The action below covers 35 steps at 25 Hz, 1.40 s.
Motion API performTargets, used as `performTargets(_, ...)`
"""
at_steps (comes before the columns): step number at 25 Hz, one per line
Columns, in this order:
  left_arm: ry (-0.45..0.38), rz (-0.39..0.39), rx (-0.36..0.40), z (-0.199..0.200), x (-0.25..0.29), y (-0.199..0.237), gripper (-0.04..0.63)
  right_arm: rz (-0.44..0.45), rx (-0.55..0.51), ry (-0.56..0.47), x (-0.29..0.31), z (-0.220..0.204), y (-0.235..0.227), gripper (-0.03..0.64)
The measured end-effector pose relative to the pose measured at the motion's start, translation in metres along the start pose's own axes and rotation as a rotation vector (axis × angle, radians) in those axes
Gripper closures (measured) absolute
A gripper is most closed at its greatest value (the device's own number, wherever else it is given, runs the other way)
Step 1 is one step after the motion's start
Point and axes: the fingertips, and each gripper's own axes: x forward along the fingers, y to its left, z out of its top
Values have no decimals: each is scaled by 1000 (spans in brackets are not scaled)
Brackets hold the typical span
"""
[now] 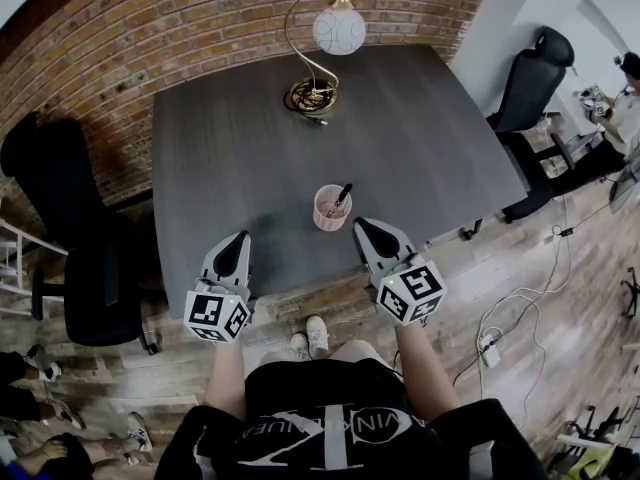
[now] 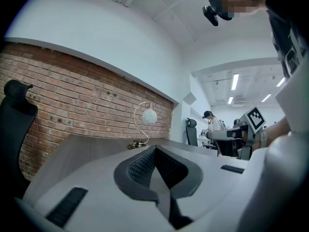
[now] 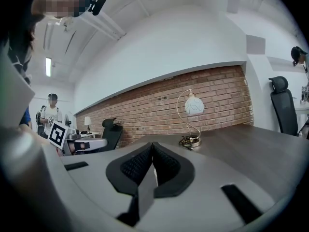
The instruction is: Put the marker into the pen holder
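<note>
Seemingly done: black marker (image 1: 341,199) leans in pink cup pen holder (image 1: 329,214), so your left hand-held gripper (image 1: 241,236) and right hand-held gripper (image 1: 361,224) sit clenched, empty, nearside.

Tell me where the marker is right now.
In the head view, the marker sits tilted inside the pink pen holder near the table's front edge, close beside the right gripper and well short of the lamp.

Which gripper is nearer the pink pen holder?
The right gripper: its closed tips sit just right of the pink pen holder, which has the marker standing in it. The left gripper is further off, down to the holder's left.
</note>
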Motion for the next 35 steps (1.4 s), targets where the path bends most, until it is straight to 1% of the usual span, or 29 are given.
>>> performTargets(17, -6, -21, 25, 11, 8, -6, 583, -28, 21, -10, -2, 3, -9, 592)
performTargets(25, 0, -31, 23, 9, 13, -9, 583, -30, 16, -2, -2, 0, -12, 592)
performTargets(35, 20, -49, 20, 2, 21, -17, 583, -35, 43, 6, -8, -9, -19, 592)
